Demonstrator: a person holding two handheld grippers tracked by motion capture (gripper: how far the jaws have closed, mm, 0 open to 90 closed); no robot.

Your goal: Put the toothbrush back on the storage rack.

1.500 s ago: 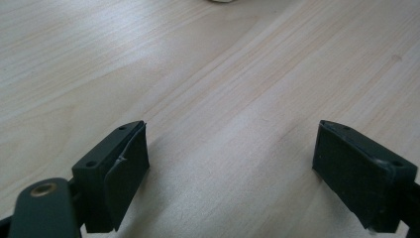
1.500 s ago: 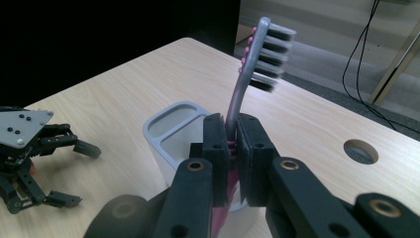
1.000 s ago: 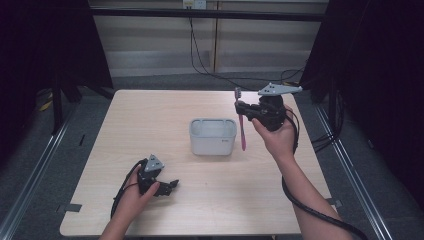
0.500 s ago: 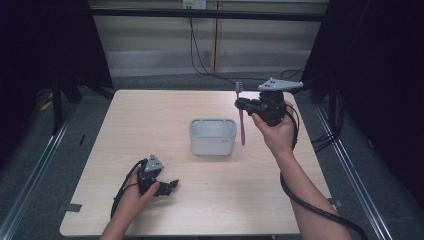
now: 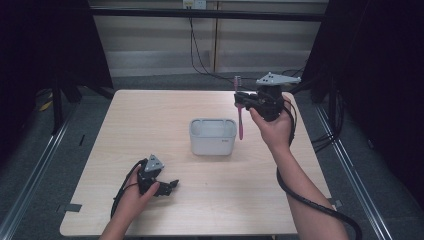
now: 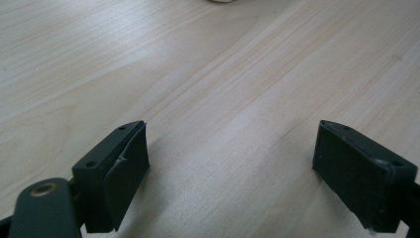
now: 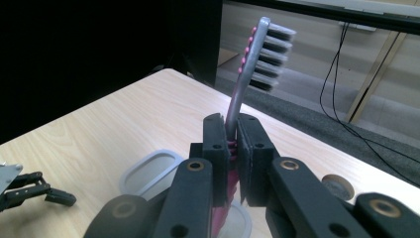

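High view: your right gripper (image 5: 240, 101) clamps the toothbrush (image 5: 240, 120) upright above the table's (image 5: 150, 115) far-right part beside the holder (image 5: 212, 136); left gripper (image 5: 170, 186) rests wide open, empty, near the front-left edge.

On the pale wooden table (image 5: 150, 130), a grey rounded-rectangular plastic holder (image 5: 212, 136) stands near the middle. Just to its right, the right gripper (image 5: 240, 101) is held above the table, clamping a pink slim toothbrush (image 5: 240, 114) upright, bristle head on top. The left gripper (image 5: 171, 186) rests low near the table's front-left, well apart from the holder.
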